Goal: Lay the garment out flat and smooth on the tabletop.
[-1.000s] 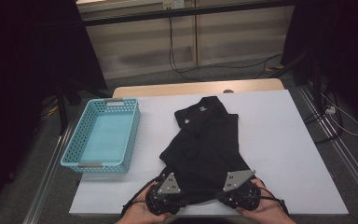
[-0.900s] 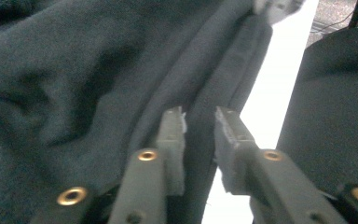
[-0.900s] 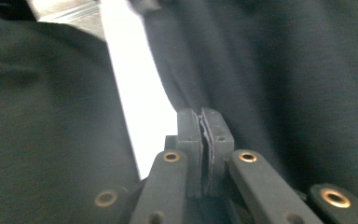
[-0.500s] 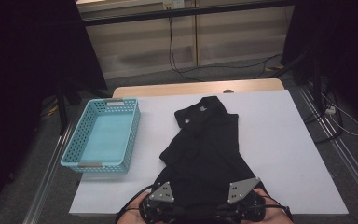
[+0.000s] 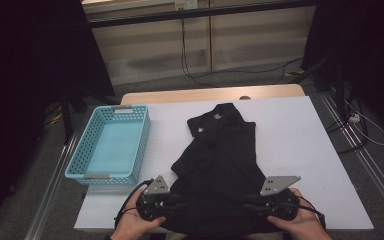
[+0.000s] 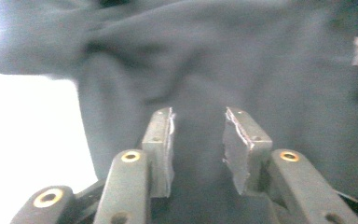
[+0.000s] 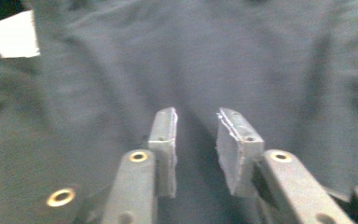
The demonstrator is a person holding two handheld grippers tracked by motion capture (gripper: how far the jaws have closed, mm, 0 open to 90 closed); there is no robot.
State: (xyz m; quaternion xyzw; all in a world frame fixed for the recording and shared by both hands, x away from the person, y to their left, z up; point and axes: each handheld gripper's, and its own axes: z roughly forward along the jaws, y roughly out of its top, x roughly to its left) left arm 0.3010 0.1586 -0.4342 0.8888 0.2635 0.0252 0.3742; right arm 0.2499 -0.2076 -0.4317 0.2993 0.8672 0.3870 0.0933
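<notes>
Black garment: small pale label near collar, unreadable; both jaws parted over cloth, left just opened.

White table with black garment mid-table, turquoise basket at left edge

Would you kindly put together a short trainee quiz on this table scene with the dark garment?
1. True or false: the black garment lies inside the blue basket.
2. Which edge of the garment are the left gripper and right gripper at: A) far collar end, B) near edge, C) the side next to the basket?
3. Fill in: in each gripper view, the pads stand ____ with cloth showing in the gap.

Key: 1 false, it lies on the white table; 2 B; 3 apart.
</notes>
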